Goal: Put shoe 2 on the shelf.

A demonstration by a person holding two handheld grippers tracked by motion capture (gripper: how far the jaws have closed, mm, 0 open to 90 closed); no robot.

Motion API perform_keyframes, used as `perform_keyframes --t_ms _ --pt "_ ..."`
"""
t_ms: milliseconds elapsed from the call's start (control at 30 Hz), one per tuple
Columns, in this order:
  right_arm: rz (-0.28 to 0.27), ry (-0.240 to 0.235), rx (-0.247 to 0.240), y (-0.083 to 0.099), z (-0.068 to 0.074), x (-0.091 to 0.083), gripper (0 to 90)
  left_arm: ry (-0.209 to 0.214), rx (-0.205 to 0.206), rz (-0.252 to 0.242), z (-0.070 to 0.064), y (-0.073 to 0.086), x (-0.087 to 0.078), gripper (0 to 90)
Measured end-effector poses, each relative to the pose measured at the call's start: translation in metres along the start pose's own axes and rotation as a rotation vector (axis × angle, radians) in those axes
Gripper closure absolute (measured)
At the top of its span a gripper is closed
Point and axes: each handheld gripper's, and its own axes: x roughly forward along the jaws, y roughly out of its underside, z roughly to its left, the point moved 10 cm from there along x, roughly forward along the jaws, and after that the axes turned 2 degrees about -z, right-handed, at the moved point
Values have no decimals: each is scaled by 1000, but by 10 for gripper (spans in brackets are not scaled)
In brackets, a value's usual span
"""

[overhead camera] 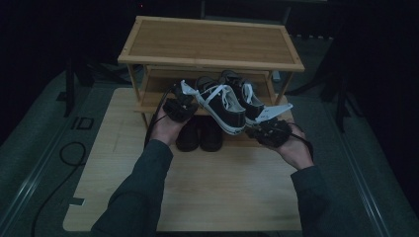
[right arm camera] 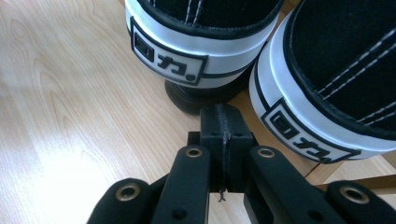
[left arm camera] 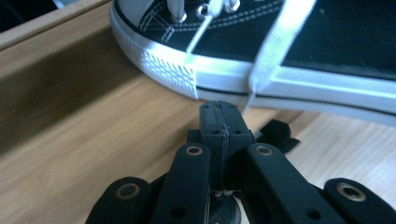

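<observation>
In front of the wooden rack (overhead camera: 212, 42), both clenched tongs, left (overhead camera: 182, 109) and right (overhead camera: 269, 131), are holding up black sneakers (overhead camera: 225, 101), apparently by thin laces, above the tabletop (overhead camera: 207, 192).

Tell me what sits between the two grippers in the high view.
In the high view, the pair of black-and-white sneakers sits between the left gripper and right gripper, with darker shoes below them.
</observation>
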Motion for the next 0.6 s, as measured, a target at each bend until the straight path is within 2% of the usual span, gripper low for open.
perform_keyframes --t_ms 200,367,433,467,500,600 --pt "-3 -4 3 1 0 0 893 -20 5 18 4 -4 10 900" --pt "2 -12 6 4 1 2 891 -46 26 38 6 -7 16 900" --pt "6 -14 2 5 1 4 891 -70 29 48 9 -6 16 900" --pt "6 -14 2 5 1 4 891 -70 29 48 9 -6 16 900" --pt "6 -17 0 5 3 6 891 -64 2 47 10 -6 18 900" --pt "7 -22 -4 4 4 8 891 -71 9 49 10 -6 18 900"
